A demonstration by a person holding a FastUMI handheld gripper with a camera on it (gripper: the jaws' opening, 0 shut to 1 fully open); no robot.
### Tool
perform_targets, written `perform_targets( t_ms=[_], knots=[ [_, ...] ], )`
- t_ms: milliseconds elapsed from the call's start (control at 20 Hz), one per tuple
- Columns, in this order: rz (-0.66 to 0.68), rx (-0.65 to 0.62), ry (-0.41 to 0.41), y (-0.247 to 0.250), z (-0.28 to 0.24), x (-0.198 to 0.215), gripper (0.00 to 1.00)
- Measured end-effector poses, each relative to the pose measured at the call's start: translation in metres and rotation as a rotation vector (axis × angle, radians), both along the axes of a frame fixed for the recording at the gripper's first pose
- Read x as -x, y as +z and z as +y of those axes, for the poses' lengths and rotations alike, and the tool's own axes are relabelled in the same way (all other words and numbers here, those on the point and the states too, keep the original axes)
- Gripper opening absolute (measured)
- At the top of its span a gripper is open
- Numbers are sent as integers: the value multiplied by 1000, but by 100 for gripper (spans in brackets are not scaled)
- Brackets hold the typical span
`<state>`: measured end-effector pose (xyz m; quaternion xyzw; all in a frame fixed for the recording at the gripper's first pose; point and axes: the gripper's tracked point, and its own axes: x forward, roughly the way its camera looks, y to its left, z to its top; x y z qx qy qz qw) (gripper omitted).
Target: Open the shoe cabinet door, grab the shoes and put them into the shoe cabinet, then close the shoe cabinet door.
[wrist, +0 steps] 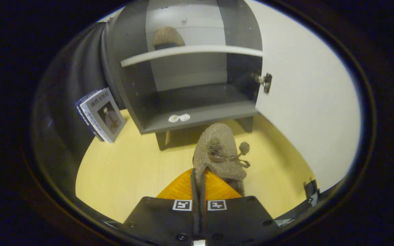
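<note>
Beige shoe (219, 150) before open shoe cabinet (197, 112)

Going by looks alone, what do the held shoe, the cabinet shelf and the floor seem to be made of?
Shoe, pinched at its edge in the shut gripper: probably suede or felt-like fabric, with a matte, nappy tan surface, a cord bow and a pompom.
Cabinet shelf: likely laminated board, a smooth pale slab with a clean, straight edge.
Floor: seemingly light wood-look laminate, with faint grain and a soft sheen.

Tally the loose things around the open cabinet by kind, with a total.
Fuzzy brown slippers: 2, one pinched in the gripper fingers, one on the upper shelf
Blue-covered booklets: 1 stack
Small white packets on the bottom shelf: 2
Total: 5
</note>
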<state>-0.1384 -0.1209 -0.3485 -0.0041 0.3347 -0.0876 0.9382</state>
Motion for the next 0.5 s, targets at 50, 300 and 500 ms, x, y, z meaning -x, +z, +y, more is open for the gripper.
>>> perform_targets(
  t_ms=[50, 300, 500],
  knots=[
    [-34, 21, -3, 18, -1, -5, 2],
    [-207, 107, 9, 113, 4, -40, 2],
    [-305, 94, 20, 176, 9, -78, 2]
  ],
)
